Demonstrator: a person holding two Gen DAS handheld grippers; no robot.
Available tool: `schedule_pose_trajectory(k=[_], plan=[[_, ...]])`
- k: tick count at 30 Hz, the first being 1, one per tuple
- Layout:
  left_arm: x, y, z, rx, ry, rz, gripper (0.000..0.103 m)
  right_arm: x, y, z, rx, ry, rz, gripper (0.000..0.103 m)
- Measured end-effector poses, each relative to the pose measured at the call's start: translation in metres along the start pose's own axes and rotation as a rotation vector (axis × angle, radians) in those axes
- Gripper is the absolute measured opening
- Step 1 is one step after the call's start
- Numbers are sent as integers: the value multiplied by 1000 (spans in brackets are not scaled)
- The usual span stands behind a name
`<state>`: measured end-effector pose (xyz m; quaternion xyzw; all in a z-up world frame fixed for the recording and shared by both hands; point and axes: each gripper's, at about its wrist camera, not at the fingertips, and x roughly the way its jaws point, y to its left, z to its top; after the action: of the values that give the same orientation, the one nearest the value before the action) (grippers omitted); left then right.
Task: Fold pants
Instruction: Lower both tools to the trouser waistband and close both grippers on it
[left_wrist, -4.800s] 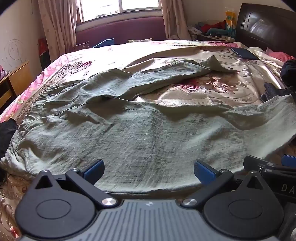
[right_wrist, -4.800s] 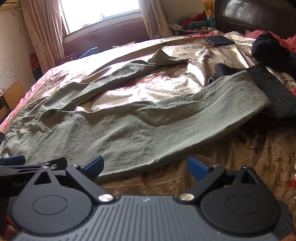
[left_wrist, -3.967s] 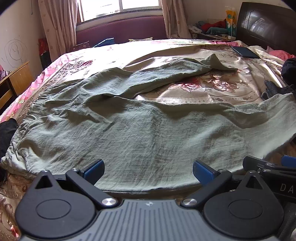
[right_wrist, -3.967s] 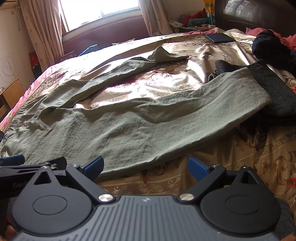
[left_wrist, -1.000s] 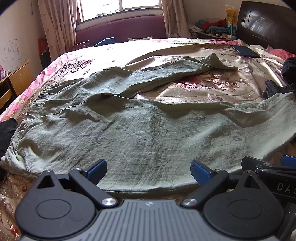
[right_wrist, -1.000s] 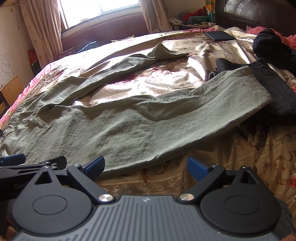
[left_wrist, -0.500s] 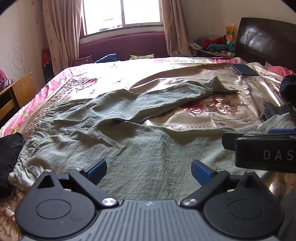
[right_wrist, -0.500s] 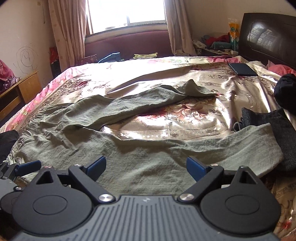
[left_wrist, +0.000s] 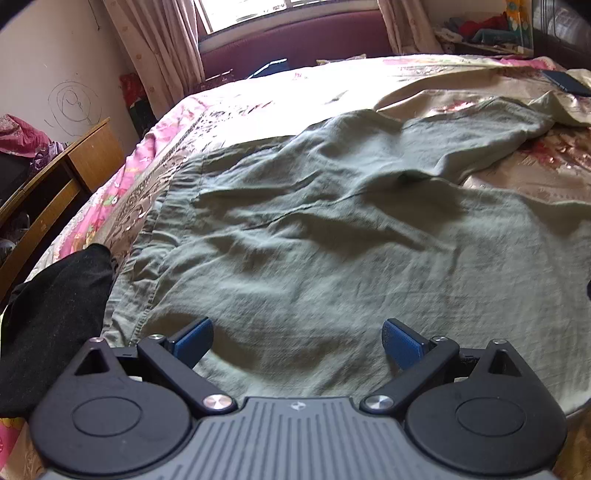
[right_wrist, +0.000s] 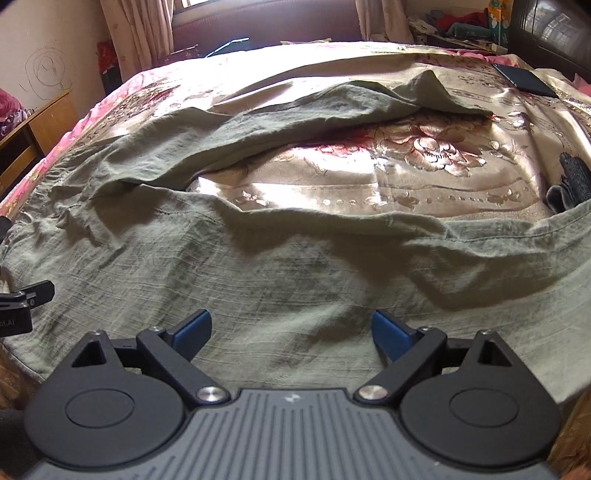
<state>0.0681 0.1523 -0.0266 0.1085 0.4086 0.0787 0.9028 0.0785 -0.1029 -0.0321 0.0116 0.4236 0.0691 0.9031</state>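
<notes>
Bed (right_wrist: 369, 192): large, covered by a shiny beige spread with red-brown flower pattern; pink floral edge along the left side (left_wrist: 147, 147).

Pants (left_wrist: 332, 240): grey-green, wrinkled, spread across the near part of the bed. Waistband to the left, near the pink edge. Near leg runs right along the bed's front edge; far leg (right_wrist: 295, 110) angles away toward the headboard side, its cuff folded over. Bare spread shows between the two legs.

Left gripper (left_wrist: 298, 341): blue pads wide apart, holding nothing, low over the pants' seat area near the waistband.

Right gripper (right_wrist: 291, 330): blue pads wide apart, holding nothing, low over the near leg. Part of the left gripper shows at this view's left edge.

Black cloth (left_wrist: 55, 314): on the bed's left corner, just beside the waistband.

Dark grey cloth (right_wrist: 569, 184): at the right, touching the near leg's far end.

Phone (right_wrist: 524, 79): dark, flat, on the spread near the headboard (right_wrist: 550, 33), which is dark wood.

Room: window (left_wrist: 251, 14) with beige curtains (left_wrist: 155, 48); maroon ledge (left_wrist: 295, 40) below it; wooden desk (left_wrist: 55, 177) at left; scribble on the wall (left_wrist: 72, 107); clutter on a shelf (left_wrist: 480, 33) at right.
</notes>
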Motion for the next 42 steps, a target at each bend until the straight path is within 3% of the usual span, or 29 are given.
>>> schedule_pose_trajectory(k=[3, 6, 9, 12, 17, 19, 22, 26, 27, 28, 29, 30, 31, 33, 36, 42], plan=[[5, 25, -8, -27, 6, -51, 103, -6, 7, 19, -42, -1, 56, 93], [-1, 41, 8, -4, -68, -66, 103, -6, 24, 56, -170, -63, 81, 93], [5, 65, 39, 33, -162, -66, 103, 16, 41, 103, -304, -102, 144, 93], [37, 93, 80, 67, -191, -27, 103, 52, 60, 155, -436, -131, 200, 93], [130, 144, 146, 62, -140, 5, 103, 145, 96, 227, -670, -149, 286, 93], [171, 160, 162, 28, -78, -40, 103, 179, 103, 242, -708, -139, 308, 93], [210, 172, 169, -16, -10, -125, 103, 217, 104, 254, -710, -78, 382, 93], [226, 168, 173, -36, -32, -180, 103, 233, 102, 248, -679, -41, 404, 93], [228, 167, 175, -38, -35, -186, 103, 233, 100, 248, -657, -36, 406, 90], [231, 166, 176, -43, -23, -194, 102, 232, 101, 247, -650, -30, 410, 81], [232, 165, 178, -46, -14, -200, 94, 230, 102, 247, -647, -21, 411, 75], [231, 164, 179, -50, -11, -209, 82, 226, 102, 248, -641, -8, 406, 57], [229, 164, 182, -61, -4, -224, 74, 224, 103, 250, -634, 4, 406, 32], [228, 163, 187, -79, 15, -241, 57, 222, 108, 258, -602, 38, 414, 7], [223, 160, 190, -61, 24, -247, 40, 211, 111, 260, -607, 6, 396, 3], [184, 167, 193, -66, -60, -241, 37, 154, 106, 261, -585, -79, 385, 1]])
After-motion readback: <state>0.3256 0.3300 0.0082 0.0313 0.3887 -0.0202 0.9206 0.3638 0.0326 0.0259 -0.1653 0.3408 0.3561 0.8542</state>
